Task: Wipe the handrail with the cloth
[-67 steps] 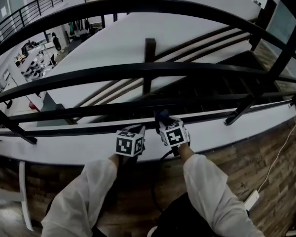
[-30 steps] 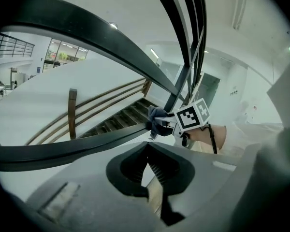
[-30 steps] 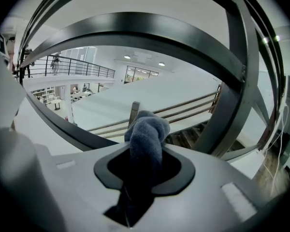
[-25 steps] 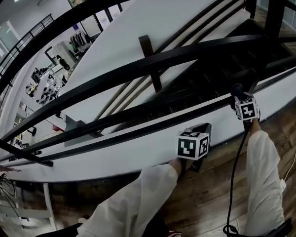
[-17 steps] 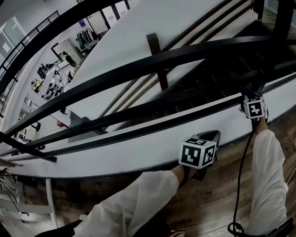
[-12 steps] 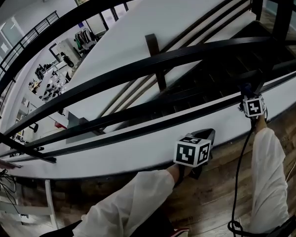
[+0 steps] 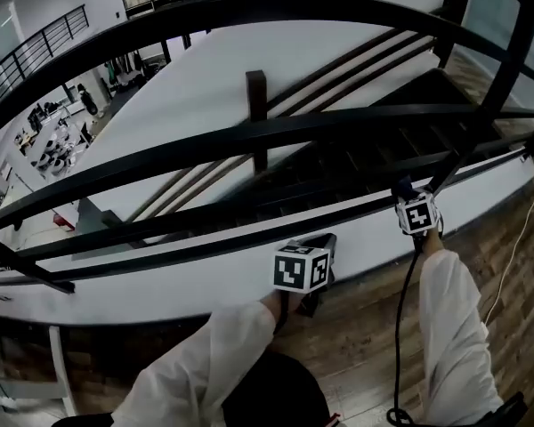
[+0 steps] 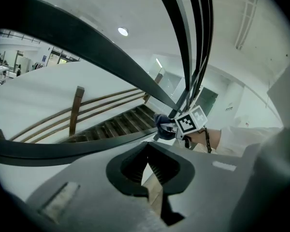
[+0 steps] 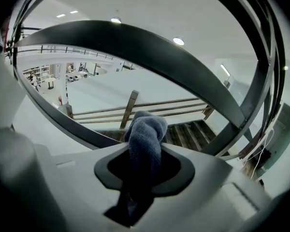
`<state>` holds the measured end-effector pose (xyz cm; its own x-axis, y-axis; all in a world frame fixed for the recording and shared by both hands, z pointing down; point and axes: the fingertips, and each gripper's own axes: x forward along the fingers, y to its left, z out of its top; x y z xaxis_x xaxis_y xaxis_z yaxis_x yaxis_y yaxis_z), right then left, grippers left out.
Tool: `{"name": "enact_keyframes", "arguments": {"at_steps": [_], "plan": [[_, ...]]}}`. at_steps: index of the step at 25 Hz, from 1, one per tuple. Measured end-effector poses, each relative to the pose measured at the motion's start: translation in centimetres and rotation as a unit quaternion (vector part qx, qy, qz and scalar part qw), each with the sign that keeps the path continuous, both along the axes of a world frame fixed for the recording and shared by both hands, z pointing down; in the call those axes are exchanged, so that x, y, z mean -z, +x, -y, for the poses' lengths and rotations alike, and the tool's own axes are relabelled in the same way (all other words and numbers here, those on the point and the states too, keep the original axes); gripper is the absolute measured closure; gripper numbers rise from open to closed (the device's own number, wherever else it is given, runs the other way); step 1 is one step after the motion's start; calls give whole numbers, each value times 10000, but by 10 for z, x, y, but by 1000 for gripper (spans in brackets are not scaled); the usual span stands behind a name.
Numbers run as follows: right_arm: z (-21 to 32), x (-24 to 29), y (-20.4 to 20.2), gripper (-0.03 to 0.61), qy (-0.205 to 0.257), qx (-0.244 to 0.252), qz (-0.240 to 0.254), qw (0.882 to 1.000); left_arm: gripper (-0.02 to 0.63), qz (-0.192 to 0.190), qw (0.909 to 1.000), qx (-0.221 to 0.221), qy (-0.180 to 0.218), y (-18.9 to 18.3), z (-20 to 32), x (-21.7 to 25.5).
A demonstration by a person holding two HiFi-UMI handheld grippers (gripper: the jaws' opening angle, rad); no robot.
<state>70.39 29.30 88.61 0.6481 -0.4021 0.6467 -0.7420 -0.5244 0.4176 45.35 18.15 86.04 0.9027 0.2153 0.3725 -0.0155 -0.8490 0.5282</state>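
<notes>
While between the right gripper's (image 9: 142, 173) jaws, cloth (image 9: 146, 127) near the handrail (image 9: 80, 129)

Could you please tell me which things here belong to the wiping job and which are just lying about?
Job: cloth, right gripper holding it, handrail bars.
Not involved: left gripper (shut, empty), staircase, white cable, desks below.

I see stairs (image 7: 343, 163) dropping away below, a wooden post (image 7: 256, 105) beside them, desks (image 7: 49, 145) far down left, plank floor (image 7: 356, 323) underfoot.
</notes>
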Motion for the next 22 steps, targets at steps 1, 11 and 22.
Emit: {"name": "enact_keyframes", "arguments": {"at_steps": [1, 11, 22], "plan": [[10, -1, -15, 486, 13, 30, 39, 10000, 612, 23, 10000, 29, -3, -12, 14, -1], [77, 41, -164, 487, 548, 284, 815, 9948, 612, 499, 9986, 171, -76, -127, 93, 24], [100, 191, -353, 488, 473, 970, 1982, 9742, 612, 1046, 9928, 458, 368, -229, 103, 204]]}}
